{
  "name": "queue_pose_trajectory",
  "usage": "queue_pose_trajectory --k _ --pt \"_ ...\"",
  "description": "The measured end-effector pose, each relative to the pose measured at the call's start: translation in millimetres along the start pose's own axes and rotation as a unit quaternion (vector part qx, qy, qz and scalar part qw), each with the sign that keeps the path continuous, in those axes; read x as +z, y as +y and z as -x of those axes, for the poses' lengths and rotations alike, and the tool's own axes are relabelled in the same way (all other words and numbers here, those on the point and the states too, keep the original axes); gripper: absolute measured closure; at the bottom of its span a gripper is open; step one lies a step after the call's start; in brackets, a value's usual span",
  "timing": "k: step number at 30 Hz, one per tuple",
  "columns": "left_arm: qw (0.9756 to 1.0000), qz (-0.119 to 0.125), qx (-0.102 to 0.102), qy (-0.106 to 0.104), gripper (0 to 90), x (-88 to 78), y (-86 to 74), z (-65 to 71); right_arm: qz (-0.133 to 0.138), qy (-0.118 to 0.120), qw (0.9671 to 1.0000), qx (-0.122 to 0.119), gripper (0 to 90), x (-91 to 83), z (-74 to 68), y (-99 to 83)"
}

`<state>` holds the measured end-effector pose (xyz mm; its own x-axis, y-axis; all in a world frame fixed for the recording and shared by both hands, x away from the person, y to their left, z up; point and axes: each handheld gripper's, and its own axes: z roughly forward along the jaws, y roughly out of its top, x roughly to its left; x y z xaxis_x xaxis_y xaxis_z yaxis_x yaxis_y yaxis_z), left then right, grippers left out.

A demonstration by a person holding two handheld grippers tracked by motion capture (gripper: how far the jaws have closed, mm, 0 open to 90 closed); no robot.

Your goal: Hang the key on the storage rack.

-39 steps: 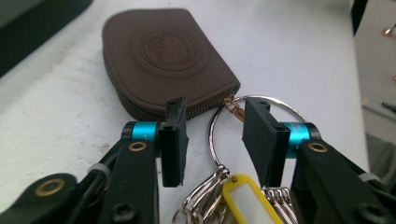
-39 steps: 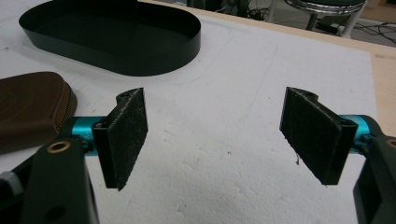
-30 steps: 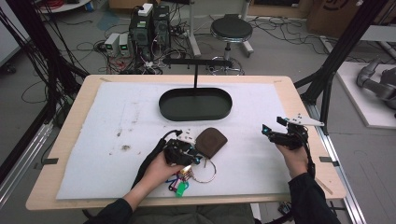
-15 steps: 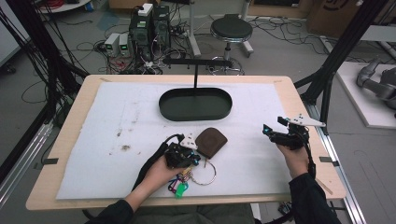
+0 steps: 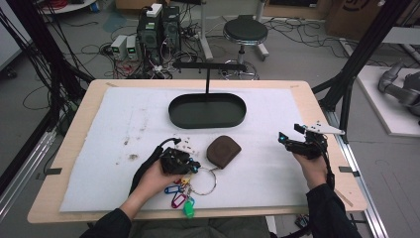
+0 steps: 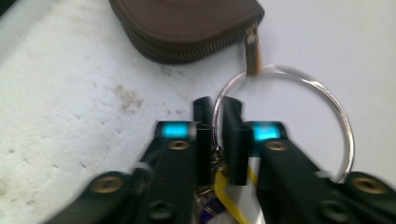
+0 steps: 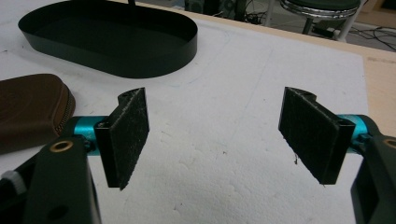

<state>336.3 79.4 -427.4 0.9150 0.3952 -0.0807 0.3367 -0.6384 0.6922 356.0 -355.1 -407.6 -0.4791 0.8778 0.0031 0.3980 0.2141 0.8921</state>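
The work in hand is judged to be the pickup of the key ring, which lies flat on the white mat near the front edge of the table, just in front of the brown pouch and joined to the pouch's zip pull. Coloured tags are strung on the near side of the ring.

In the left gripper view the left gripper is set low over the ring with the wire passing between its two jaws. The jaws have just been opening a little after a squeeze; a narrow gap is seen on either side of the wire, so the ring is straddled but not clamped. The grasp is therefore taken as not yet secured.

The right gripper is held well apart at the right of the mat, jaws wide and with nothing between them, pointed toward the black tray.

For the next move, a firm closing on the wire is called for, square to the ring so that the thin metal is not squeezed out sideways, before any lift; the pouch and tags would be dragged along with it.
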Motion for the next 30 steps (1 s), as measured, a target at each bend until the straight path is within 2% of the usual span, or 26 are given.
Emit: queue_pose_trajectory --k 2,3,4,5,6,9,14,17,21,22,24,25,26,29,30 --pt "1.0 -0.002 0.0 0.004 72.2 0.7 1.9 0.4 0.0 -0.001 1.0 -0.002 24.8 0.8 0.0 0.0" --pt "0.9998 -0.02 0.008 0.004 72.8 6.2 1.9 2.2 0.0 0.0 1.0 -0.002 24.8 0.9 0.1 0.0" --pt "0.9998 -0.02 0.008 0.004 73.0 6.2 1.9 2.2 0.001 0.0 1.0 -0.001 24.8 0.9 0.0 0.1" --pt "0.9994 -0.027 0.02 0.01 73.6 9.4 1.5 4.4 0.001 -0.001 1.0 -0.001 24.8 0.6 -0.1 0.1" --pt "0.9992 -0.03 0.023 0.012 74.8 9.1 1.8 4.9 0.0 -0.001 1.0 0.0 24.8 0.2 0.1 0.0" --pt "0.9991 -0.023 0.031 0.019 85.9 9.6 0.1 7.3 0.001 -0.001 1.0 0.001 24.8 0.3 0.8 0.0" --pt "0.9989 -0.027 0.034 0.02 86.3 8.3 1.2 6.4 0.002 -0.002 1.0 -0.001 24.8 0.2 1.1 0.0" --pt "0.9995 0.001 0.028 0.018 86.4 -3.4 2.2 0.9 0.003 -0.002 1.0 0.001 24.8 -0.1 1.1 0.1" --pt "0.9974 0.055 0.034 0.032 86.4 -27.4 8.1 -2.0 0.003 -0.002 1.0 0.002 24.8 0.2 1.3 0.0" --pt "0.9974 0.055 0.034 0.032 86.4 -27.4 8.1 -2.0 0.003 -0.002 1.0 0.002 24.8 0.2 1.3 0.0" --pt "0.9941 0.087 0.041 0.049 86.4 -40.7 11.2 -4.1 0.001 -0.003 1.0 0.001 24.8 0.7 0.7 0.0" --pt "0.9941 0.087 0.041 0.049 86.4 -40.7 11.2 -4.1 0.001 -0.003 1.0 0.001 24.8 0.7 0.7 0.0" --pt "0.9918 0.105 0.042 0.058 86.4 -43.3 12.0 -4.2 0.003 -0.004 1.0 -0.002 24.8 0.7 0.5 0.1" --pt "0.9904 0.112 0.05 0.063 86.4 -43.1 12.9 -3.3 0.002 -0.004 1.0 -0.002 24.8 0.6 0.4 0.2" --pt "0.9904 0.112 0.058 0.057 86.4 -42.0 13.6 -1.5 0.003 -0.004 1.0 -0.003 24.8 0.5 0.6 0.1"
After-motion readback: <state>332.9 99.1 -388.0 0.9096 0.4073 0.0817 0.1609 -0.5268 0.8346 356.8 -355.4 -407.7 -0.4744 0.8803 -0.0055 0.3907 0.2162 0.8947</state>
